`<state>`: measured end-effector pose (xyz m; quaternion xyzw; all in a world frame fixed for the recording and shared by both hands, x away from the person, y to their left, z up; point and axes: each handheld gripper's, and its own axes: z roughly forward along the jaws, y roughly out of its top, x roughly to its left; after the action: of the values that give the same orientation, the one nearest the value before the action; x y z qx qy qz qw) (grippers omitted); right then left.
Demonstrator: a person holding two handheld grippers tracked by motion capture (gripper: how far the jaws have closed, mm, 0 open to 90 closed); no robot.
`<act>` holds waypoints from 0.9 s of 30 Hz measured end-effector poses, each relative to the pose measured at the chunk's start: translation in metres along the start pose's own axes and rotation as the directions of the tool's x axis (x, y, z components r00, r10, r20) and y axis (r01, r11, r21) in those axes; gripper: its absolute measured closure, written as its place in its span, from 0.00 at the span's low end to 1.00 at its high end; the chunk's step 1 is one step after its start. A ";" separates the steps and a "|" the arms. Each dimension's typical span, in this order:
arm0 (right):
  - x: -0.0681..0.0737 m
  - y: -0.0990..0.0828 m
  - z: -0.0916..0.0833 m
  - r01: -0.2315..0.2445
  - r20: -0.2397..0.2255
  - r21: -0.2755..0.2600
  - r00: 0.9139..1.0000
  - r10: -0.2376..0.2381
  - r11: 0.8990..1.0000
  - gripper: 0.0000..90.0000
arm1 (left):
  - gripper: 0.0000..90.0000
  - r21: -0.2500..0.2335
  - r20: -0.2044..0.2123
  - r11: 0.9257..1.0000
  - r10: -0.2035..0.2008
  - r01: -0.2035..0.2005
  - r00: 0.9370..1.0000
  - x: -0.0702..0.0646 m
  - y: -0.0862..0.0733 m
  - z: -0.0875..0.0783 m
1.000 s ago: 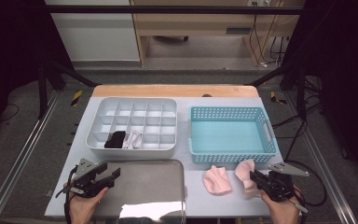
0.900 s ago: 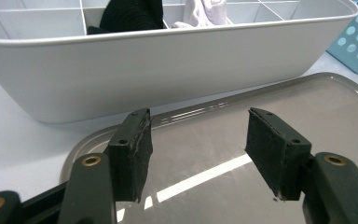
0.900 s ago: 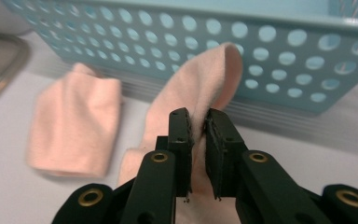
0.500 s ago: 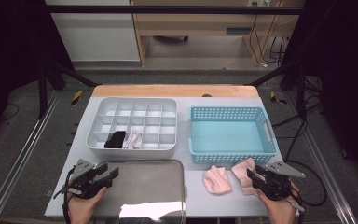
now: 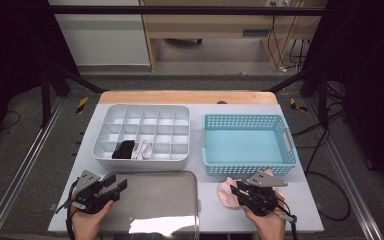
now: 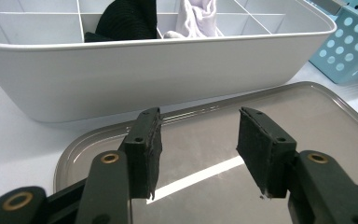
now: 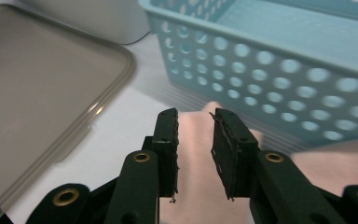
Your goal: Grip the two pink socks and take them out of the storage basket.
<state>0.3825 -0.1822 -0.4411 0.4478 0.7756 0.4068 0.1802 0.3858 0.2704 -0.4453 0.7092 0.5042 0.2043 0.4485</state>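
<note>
Black tongs (image 7: 196, 154) with brass-ringed screws, grey three-cornered top plates and trailing cables.

High view overhead; gripper views close, sharing tray (image 5: 155, 195).

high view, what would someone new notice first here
The pale pink cloth lying on the table in front of the empty turquoise perforated basket, with the right gripper over it, jaws slightly apart. Then the white divided organiser tray at the left, holding one black and one white rolled item in its front row.
</note>
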 end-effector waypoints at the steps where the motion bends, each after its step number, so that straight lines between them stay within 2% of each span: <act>1: 0.003 0.000 0.004 0.007 -0.013 0.011 1.000 -0.007 1.000 0.80 | 0.53 0.000 -0.003 1.000 0.002 -0.002 1.000 0.000 0.000 0.000; 2: 0.003 0.000 0.004 0.007 -0.013 0.011 1.000 -0.007 1.000 0.80 | 0.53 0.000 -0.003 1.000 0.002 -0.002 1.000 0.000 0.000 0.000; 3: 0.009 0.000 0.013 0.021 -0.028 0.028 0.999 -0.020 0.999 0.80 | 0.53 -0.001 0.000 1.000 0.000 0.000 1.000 0.000 0.000 0.000; 8: 0.021 0.000 0.030 0.047 -0.050 0.071 0.998 -0.044 0.996 0.78 | 0.54 -0.003 0.005 1.000 -0.003 0.003 1.000 0.000 0.000 -0.001; 13: 0.025 -0.004 0.041 0.046 -0.041 0.106 0.998 -0.042 0.993 0.78 | 0.54 -0.009 0.004 1.000 -0.004 0.004 1.000 0.001 0.000 -0.002; 15: 0.025 -0.007 0.044 0.059 -0.032 0.126 0.998 -0.055 0.990 0.79 | 0.54 -0.009 0.004 1.000 -0.003 0.003 1.000 0.000 0.000 -0.002; 20: 0.027 -0.010 0.049 0.102 0.005 0.145 0.995 -0.104 0.984 0.90 | 0.54 -0.010 0.002 1.000 -0.001 0.001 1.000 0.000 0.000 -0.003; 24: 0.027 -0.010 0.049 0.089 0.016 0.150 0.996 -0.092 0.985 0.96 | 0.54 -0.010 0.002 1.000 -0.002 0.002 1.000 0.000 0.000 -0.003; 27: 0.026 -0.007 0.047 0.059 -0.009 0.145 0.998 -0.058 0.988 0.98 | 0.54 -0.010 0.003 1.000 -0.003 0.003 1.000 0.000 0.000 -0.003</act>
<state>0.3951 -0.1403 -0.4725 0.4359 0.8164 0.3446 0.1571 0.3838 0.2713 -0.4438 0.7066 0.5034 0.2050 0.4531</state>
